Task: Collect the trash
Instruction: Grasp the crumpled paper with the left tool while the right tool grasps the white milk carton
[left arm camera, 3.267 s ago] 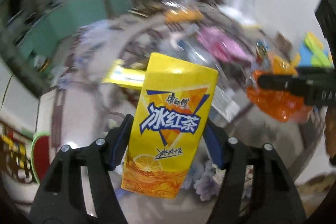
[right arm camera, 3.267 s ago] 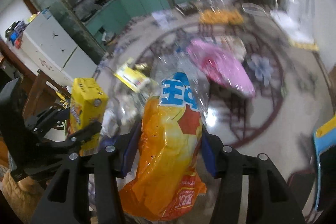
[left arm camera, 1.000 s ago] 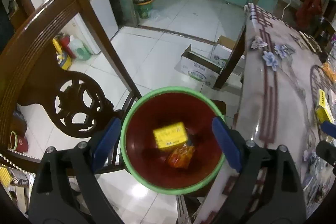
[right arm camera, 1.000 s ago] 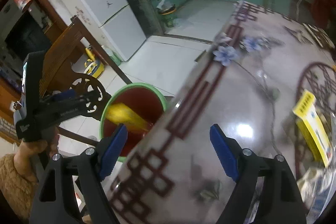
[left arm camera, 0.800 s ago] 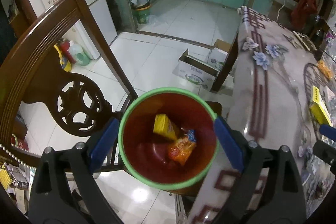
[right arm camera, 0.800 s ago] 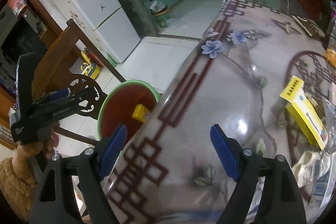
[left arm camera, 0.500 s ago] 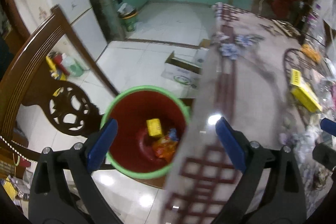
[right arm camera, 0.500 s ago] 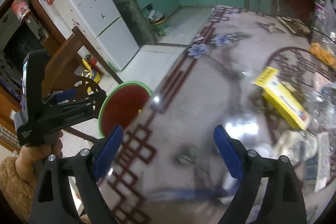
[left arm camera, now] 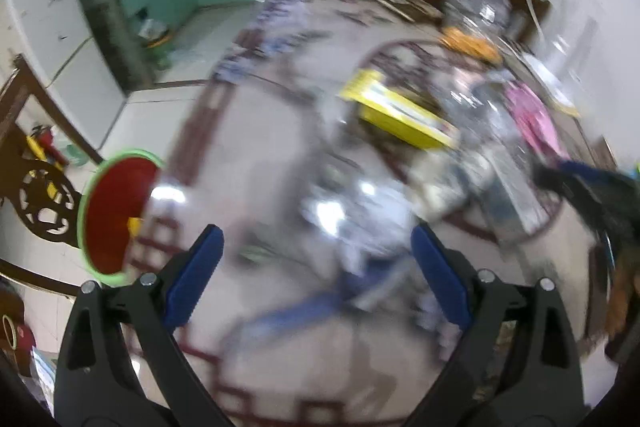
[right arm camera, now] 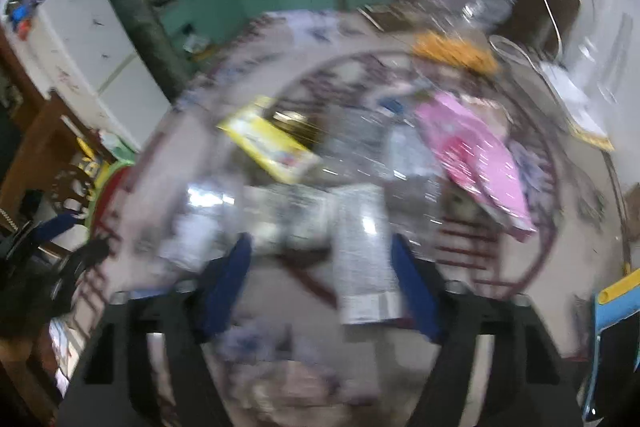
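My left gripper (left arm camera: 316, 271) has its jaws wide and empty. My right gripper (right arm camera: 320, 277) is closing its jaws, and I see nothing pressed between them, only a blurred silvery wrapper (right arm camera: 366, 259) lying below. The flat yellow cardboard box (left arm camera: 394, 113) lies at one o'clock on the glossy patterned table (left arm camera: 260, 131). The green-rimmed red bin (left arm camera: 110, 217) waits at nine o'clock beside the table edge, I think so that trash drops in easily.

Take the glossy patterned table (left arm camera: 280, 155) as your landmark. Off its left edge, lower down, stands the green-rimmed red bin (left arm camera: 114, 215), beside a carved dark wooden chair (left arm camera: 36, 195). On the table's middle lies a flat yellow box (right arm camera: 268, 143); to its right a pink plastic packet (right arm camera: 480, 155); behind them an orange snack bag (right arm camera: 452, 51).
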Demonstrator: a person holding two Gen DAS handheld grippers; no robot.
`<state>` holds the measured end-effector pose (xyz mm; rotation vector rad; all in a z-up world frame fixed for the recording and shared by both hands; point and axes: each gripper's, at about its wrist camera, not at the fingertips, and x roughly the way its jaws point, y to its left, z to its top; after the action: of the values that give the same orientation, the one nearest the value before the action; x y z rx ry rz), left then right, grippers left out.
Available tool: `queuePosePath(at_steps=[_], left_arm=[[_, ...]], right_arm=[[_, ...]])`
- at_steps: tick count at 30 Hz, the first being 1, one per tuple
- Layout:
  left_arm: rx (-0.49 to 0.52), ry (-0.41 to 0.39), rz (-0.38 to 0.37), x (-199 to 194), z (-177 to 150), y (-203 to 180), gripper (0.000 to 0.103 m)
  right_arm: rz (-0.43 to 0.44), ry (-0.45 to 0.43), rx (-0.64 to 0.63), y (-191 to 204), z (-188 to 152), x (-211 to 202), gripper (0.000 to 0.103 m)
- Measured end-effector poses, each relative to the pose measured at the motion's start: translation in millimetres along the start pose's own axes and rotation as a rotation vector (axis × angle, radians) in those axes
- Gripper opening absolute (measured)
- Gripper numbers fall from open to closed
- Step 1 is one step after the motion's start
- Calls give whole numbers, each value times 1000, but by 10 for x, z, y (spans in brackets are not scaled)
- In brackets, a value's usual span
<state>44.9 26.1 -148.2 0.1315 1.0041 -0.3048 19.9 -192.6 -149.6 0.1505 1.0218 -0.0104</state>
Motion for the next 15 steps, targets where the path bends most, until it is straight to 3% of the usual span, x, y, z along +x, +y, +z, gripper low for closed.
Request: queuePosePath(at_steps=[2, 7, 12, 14, 15], left_arm=[[11, 21, -18, 8, -90, -193, 93], [76, 54, -38, -24, -247, -575, 93], [124, 74, -65, -19, -328, -793, 93], [138, 114, -117, 51, -386, -888, 93], [147, 130, -131, 91, -413, -935, 93]], right_arm=[[3, 46, -1, -136, -4, 153, 53], [11, 150, -10, -255, -88, 522, 53], [20, 189, -66, -217, -206, 677, 52], [13, 213, -76, -237, -249, 763, 39], [24, 216, -61, -266, -256, 764, 38]])
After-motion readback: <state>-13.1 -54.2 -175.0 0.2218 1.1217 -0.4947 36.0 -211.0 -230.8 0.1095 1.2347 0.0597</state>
